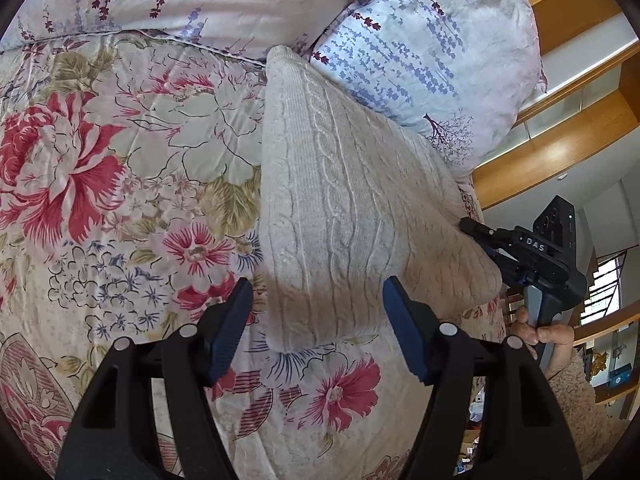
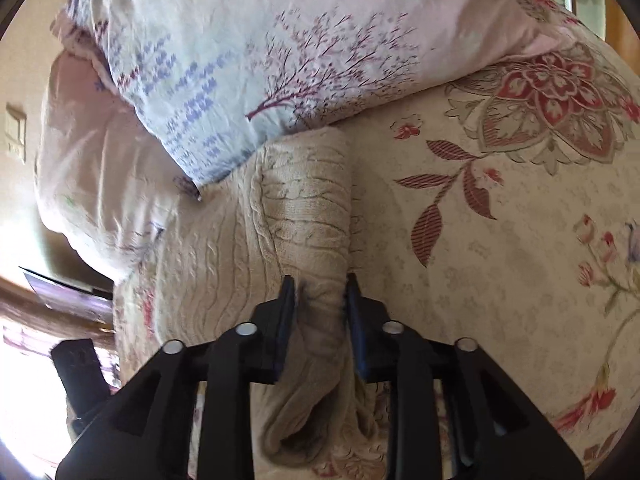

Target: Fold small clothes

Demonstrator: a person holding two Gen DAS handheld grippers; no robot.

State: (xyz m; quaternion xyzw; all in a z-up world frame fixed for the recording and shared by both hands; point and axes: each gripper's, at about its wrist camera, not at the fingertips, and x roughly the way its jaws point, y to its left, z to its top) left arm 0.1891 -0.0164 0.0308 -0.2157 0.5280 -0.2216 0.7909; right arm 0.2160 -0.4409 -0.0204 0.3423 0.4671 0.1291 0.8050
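Observation:
A cream cable-knit sweater (image 1: 340, 200) lies folded on the floral bedspread (image 1: 120, 160). My left gripper (image 1: 318, 328) is open just above the sweater's near edge, its blue pads on either side and nothing between them. My right gripper (image 2: 320, 320) is shut on a bunched fold of the sweater (image 2: 304, 216), the knit pinched between its fingers. In the left wrist view the right gripper (image 1: 472, 228) meets the sweater's right edge, with the hand below it.
A pillow with purple sprigs (image 1: 432, 52) lies against the sweater's far side and also shows in the right wrist view (image 2: 260, 60). A wooden headboard and shelves (image 1: 560, 140) stand at the right. The bedspread (image 2: 500, 240) spreads right of the sweater.

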